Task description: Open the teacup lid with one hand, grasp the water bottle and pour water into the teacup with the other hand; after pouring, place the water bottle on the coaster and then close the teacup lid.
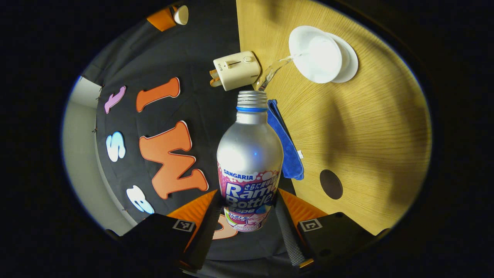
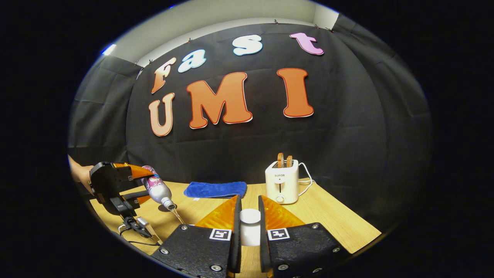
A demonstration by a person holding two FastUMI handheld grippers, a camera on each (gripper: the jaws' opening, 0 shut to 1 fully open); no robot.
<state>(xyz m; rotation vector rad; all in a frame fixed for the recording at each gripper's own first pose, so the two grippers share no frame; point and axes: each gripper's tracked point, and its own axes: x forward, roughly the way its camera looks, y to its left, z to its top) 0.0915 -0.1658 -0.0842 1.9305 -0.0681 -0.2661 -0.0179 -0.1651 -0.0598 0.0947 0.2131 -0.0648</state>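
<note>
Your left gripper (image 1: 247,216) was clamped on the water bottle (image 1: 249,162), both fingers pressing its labelled lower body, the neck pointing away from you toward the far end of the table (image 1: 366,127). The uncapped bottle was tilted, and a thin stream of water (image 1: 274,69) ran from its mouth toward the teacup (image 1: 322,58), which stood on a white saucer (image 1: 350,61) at the far right of the left gripper view.

Your right gripper (image 2: 249,227) had its fingers drawn close on either side of a white rounded piece, the teacup lid (image 2: 250,217), held between them just above the table; whether both fingers actually pressed on it, I could not tell.

By count you had one bottle, one teacup, one saucer, one lid, one dark round coaster (image 1: 331,184), one blue cloth (image 1: 285,143), and one toaster (image 1: 236,70) with two slices standing in it.

The left gripper view gave you the coaster, near and right of the bottle, lying bare. The right gripper view gave you the other gripper from the side, at far left, with a hand (image 2: 79,172) behind it and the bottle slanting down.
</note>
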